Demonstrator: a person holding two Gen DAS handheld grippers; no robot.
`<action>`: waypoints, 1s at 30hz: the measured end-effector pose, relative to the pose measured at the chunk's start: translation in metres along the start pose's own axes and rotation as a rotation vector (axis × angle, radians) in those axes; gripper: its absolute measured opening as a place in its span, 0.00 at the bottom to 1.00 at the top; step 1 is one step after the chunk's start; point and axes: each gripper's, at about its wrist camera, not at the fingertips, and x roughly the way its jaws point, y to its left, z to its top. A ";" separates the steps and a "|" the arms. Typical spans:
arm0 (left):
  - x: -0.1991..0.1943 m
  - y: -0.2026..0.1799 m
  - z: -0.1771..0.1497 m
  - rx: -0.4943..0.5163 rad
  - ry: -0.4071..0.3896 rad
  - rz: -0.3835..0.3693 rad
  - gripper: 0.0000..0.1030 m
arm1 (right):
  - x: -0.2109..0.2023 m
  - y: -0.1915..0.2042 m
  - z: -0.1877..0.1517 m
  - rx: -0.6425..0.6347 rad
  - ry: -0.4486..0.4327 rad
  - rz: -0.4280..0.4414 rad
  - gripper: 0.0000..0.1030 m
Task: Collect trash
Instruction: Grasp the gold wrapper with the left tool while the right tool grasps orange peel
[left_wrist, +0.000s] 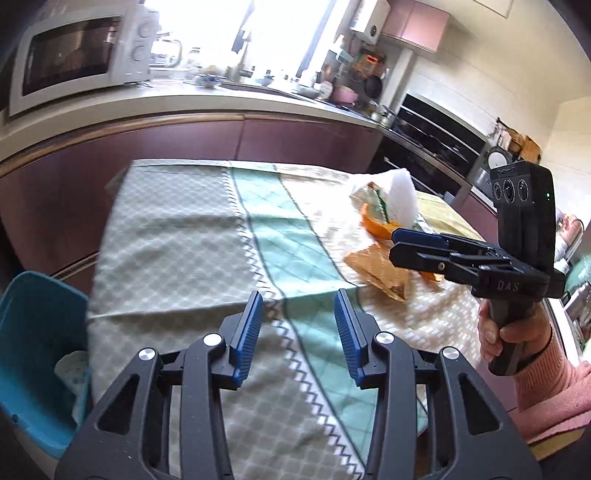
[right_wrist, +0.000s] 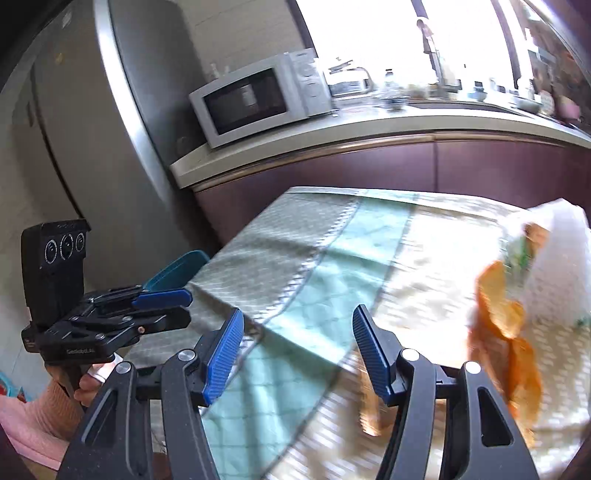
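Observation:
A pile of trash lies on the table's right side: orange peel, a white tissue and a brown wrapper. In the right wrist view the peel and tissue are blurred at the right. My left gripper is open and empty over the patterned tablecloth. My right gripper is open and empty, just left of the pile; from the side in the left wrist view its fingers sit by the peel. A teal bin stands left of the table with crumpled paper inside.
A kitchen counter with a microwave runs behind the table. An oven is at the far right. A grey fridge stands at the left in the right wrist view. The teal bin's rim shows by the table edge.

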 end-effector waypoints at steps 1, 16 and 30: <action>0.011 -0.013 -0.001 0.009 0.018 -0.023 0.39 | -0.007 -0.015 -0.004 0.025 -0.008 -0.034 0.58; 0.112 -0.072 -0.008 -0.056 0.215 -0.193 0.43 | -0.035 -0.121 -0.047 0.205 -0.004 -0.198 0.57; 0.146 -0.070 0.008 -0.149 0.260 -0.192 0.33 | -0.011 -0.127 -0.045 0.216 0.048 -0.145 0.28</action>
